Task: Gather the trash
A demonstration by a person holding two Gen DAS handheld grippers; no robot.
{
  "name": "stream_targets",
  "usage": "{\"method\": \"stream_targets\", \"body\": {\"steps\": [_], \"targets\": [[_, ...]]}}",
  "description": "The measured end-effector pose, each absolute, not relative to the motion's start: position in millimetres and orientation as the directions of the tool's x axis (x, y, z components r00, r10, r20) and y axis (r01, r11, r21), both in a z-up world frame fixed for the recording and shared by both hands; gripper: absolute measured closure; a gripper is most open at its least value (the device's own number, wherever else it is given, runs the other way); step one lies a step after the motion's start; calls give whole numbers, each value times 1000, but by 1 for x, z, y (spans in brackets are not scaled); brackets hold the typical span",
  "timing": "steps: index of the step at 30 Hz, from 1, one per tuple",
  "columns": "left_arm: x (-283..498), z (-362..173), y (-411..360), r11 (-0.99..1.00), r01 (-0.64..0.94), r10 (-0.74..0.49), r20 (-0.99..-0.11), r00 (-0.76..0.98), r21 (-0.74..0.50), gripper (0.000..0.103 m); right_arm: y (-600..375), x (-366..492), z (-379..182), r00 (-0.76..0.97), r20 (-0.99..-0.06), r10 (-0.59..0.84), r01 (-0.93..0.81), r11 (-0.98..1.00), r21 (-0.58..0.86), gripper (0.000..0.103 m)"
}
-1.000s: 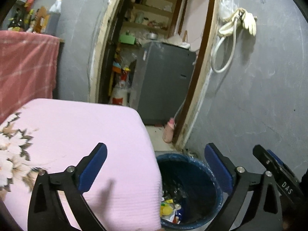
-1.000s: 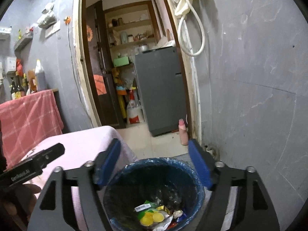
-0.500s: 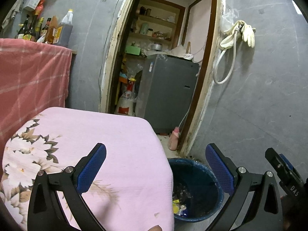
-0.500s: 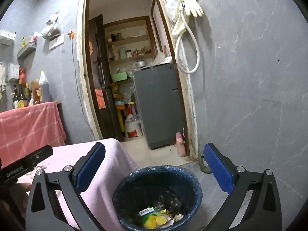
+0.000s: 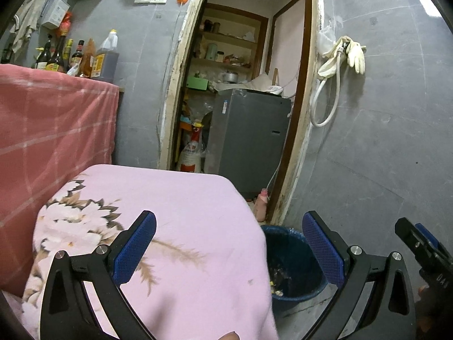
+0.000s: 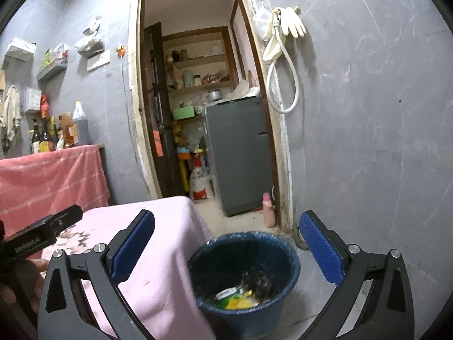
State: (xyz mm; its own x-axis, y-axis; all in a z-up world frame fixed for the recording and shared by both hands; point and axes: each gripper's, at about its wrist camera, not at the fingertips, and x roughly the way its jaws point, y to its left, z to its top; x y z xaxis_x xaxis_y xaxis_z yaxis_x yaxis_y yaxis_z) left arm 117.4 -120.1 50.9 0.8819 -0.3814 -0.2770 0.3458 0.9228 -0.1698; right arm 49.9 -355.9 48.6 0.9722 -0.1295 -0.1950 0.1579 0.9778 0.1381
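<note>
A dark blue trash bin (image 6: 243,280) lined with a bag stands on the floor by the pink-covered table; yellow and white wrappers (image 6: 235,299) lie inside it. It also shows in the left wrist view (image 5: 294,269). My right gripper (image 6: 226,252) is open and empty, raised above and behind the bin. My left gripper (image 5: 229,249) is open and empty over the table's pink floral cloth (image 5: 158,226). The right gripper's body shows at the left view's right edge (image 5: 424,252).
A grey wall (image 6: 368,141) is right of the bin. A doorway behind leads to a pantry with a grey fridge (image 5: 249,144) and shelves. A pink bottle (image 6: 269,209) stands by the door frame. A red-cloth counter with bottles (image 5: 56,119) is at left.
Both grippers have pulled back and up from the bin; it looks smaller and lower in view. The right gripper's jaws have opened wider. More of the floral cloth shows.
</note>
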Motion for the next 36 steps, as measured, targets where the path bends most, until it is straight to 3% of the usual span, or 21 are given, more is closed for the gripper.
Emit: {"method": "stream_targets", "body": {"steps": [36], "targets": [[48,-6,-51,959,263,-284,-312,907,-108,2,-286,-6,3,966,-211,-149,160,987,33,0]]}}
